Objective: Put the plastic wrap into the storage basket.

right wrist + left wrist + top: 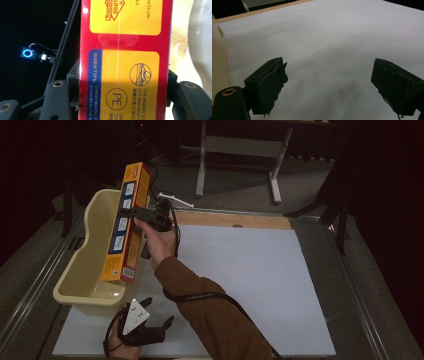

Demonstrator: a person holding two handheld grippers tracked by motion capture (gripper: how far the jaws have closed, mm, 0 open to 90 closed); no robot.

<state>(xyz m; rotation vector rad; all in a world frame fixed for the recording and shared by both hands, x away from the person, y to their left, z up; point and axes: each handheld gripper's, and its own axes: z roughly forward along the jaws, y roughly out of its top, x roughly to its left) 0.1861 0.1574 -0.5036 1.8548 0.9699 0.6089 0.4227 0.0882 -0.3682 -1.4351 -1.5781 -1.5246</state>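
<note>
Here the long orange-and-red carton (127,222) hangs nearly upright above the cream plastic tub (87,265) at the far left of the worktop (250,285), its lower end over the tub's near half. The right tongs (150,214) are clamped on the carton across its narrow width, about midway along its length; the right gripper view shows both black jaws pressed against the carton's (125,62) glossy printed sides. Judged from its shape, the carton is stiff, light cardboard with a slick film surface; a grip across the short dimension near the middle seems best, since a hold near one end would likely let it swing. The tub's interior, where visible, appears to hold nothing, though the carton hides part of it. The left tongs (159,326) rest near the worktop's near edge, beside the tub's near corner, jaws spread wide apart over the bare white sheet (332,42).
</note>
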